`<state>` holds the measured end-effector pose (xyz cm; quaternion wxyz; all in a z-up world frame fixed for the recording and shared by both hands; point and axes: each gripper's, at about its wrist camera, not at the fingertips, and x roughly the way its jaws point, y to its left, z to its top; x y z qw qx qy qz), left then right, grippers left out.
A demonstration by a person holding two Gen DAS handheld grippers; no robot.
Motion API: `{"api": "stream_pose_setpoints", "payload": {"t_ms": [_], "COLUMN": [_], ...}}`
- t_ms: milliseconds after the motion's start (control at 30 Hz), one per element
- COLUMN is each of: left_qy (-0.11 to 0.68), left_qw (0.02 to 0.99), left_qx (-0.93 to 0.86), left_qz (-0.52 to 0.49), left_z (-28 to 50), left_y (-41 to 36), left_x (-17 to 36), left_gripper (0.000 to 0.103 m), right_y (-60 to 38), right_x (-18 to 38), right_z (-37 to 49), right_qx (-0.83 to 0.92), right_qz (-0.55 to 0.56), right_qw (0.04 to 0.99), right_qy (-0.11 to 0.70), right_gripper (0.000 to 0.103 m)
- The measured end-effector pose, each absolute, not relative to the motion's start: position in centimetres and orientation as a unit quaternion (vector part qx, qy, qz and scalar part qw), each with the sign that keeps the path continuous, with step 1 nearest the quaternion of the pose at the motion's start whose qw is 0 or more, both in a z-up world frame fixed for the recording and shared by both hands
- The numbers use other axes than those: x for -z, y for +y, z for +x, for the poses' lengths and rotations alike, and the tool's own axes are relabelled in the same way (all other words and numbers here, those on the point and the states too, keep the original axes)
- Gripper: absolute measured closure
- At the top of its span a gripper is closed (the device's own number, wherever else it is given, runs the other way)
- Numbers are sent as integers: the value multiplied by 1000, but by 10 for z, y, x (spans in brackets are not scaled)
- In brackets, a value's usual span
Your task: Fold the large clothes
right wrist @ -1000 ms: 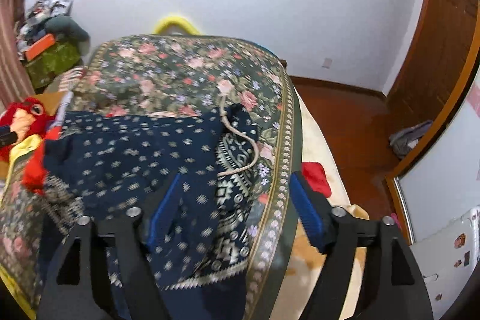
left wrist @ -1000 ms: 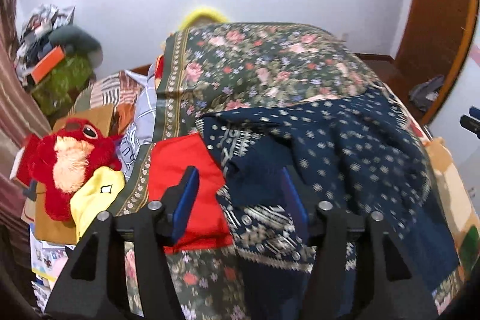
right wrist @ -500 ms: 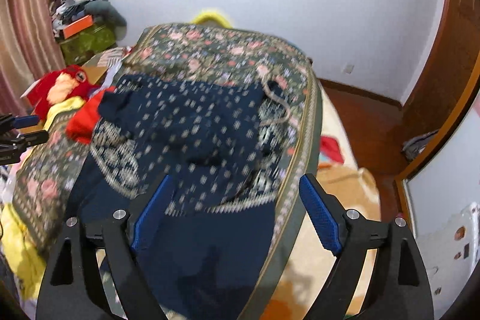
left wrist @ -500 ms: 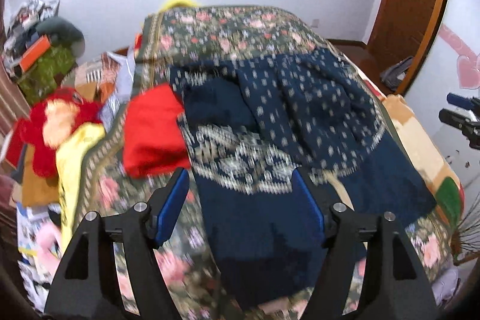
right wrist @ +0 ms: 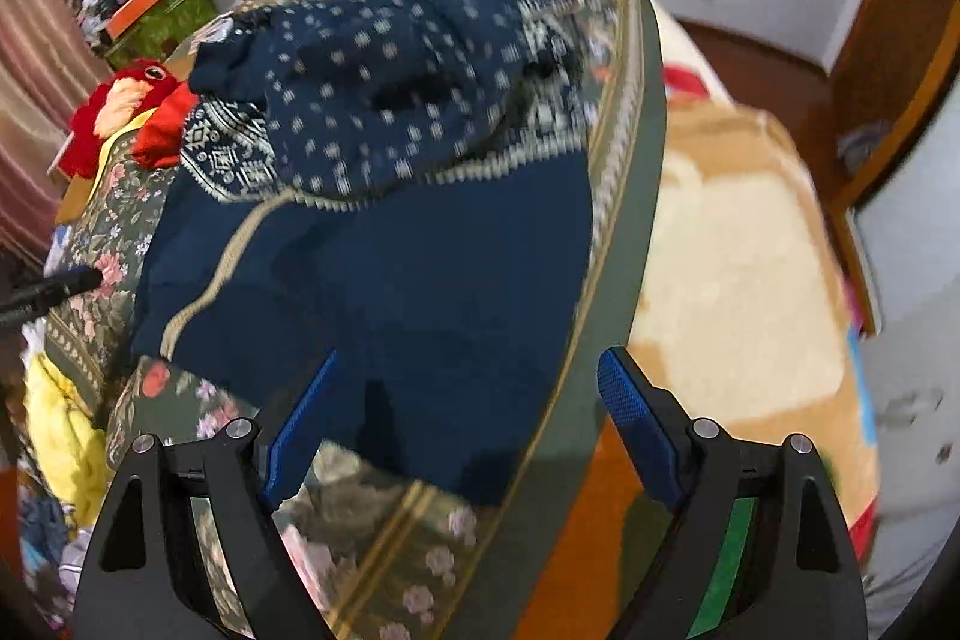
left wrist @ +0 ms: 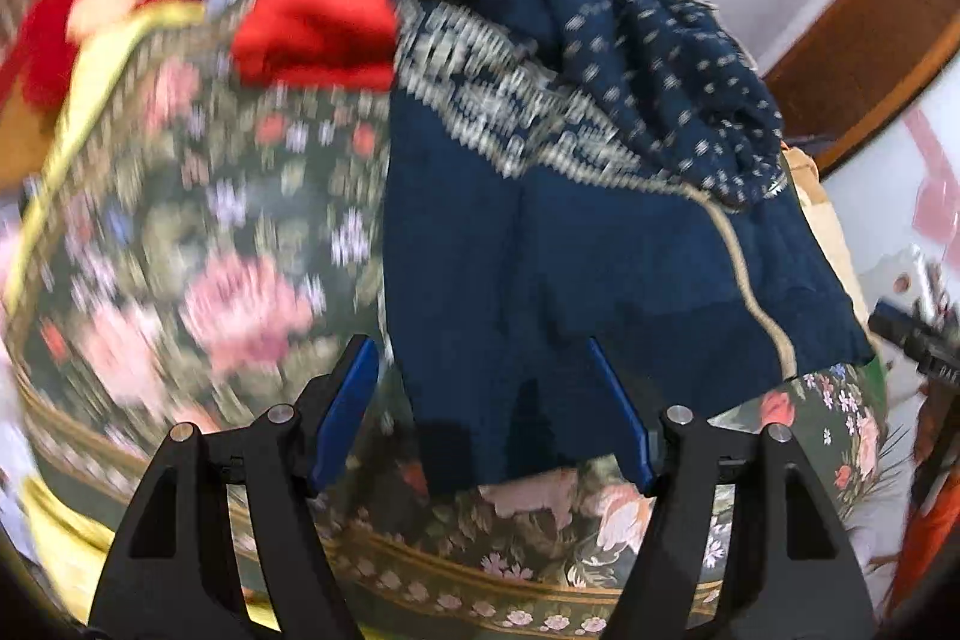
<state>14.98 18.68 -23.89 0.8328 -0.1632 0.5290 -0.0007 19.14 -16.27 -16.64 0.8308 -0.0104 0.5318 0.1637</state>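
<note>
A large navy garment point(left wrist: 600, 268) with white dots, a patterned band and a beige cord lies crumpled on a floral bedspread point(left wrist: 240, 250). Its plain lower part hangs toward the bed's near edge. My left gripper point(left wrist: 480, 346) is open just above the hem's left part, and the pads do not press on the cloth. In the right wrist view the same garment point(right wrist: 420, 250) fills the middle. My right gripper point(right wrist: 469, 358) stands open over the hem's right corner, by the bedspread's green border point(right wrist: 624, 160), with nothing held.
A red cloth point(left wrist: 318, 22) lies left of the garment, and a red plush toy point(right wrist: 120, 100) sits beyond it. A beige and orange blanket point(right wrist: 738, 250) covers the bed's right side. Yellow fabric point(right wrist: 60, 430) hangs at the left. White walls and wooden furniture stand behind.
Both grippers came down and drew back toward the near edge of the bed, so the hem now sits between their fingers. The left jaws spread a little wider.
</note>
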Motion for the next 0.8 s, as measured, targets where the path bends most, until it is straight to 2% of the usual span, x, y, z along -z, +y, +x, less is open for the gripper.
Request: {"api": "stream_pose_setpoints", "payload": {"t_ms": [233, 533, 600, 667, 733, 800], "left_qy": [555, 529, 521, 519, 519, 519], "left_qw": [760, 750, 754, 756, 759, 755], "left_qx": [46, 40, 39, 39, 37, 48], "left_qz": [-336, -395, -398, -397, -390, -398], "left_z": [139, 139, 142, 148, 154, 161], "left_y": [206, 211, 209, 206, 206, 209], "left_x": [299, 321, 321, 322, 321, 322], "left_gripper": [33, 33, 33, 34, 45, 67], "right_y": [-181, -183, -182, -183, -185, -187], "right_x": [181, 193, 196, 197, 197, 196], "right_z": [190, 200, 202, 204, 207, 209], "right_qx": [-178, -194, -192, -187, -186, -188], "right_qz": [74, 115, 112, 111, 117, 125], "right_qw": [805, 791, 792, 797, 797, 797], "right_qy": [562, 569, 569, 563, 562, 561], "right_gripper": [19, 21, 33, 39, 47, 67]}}
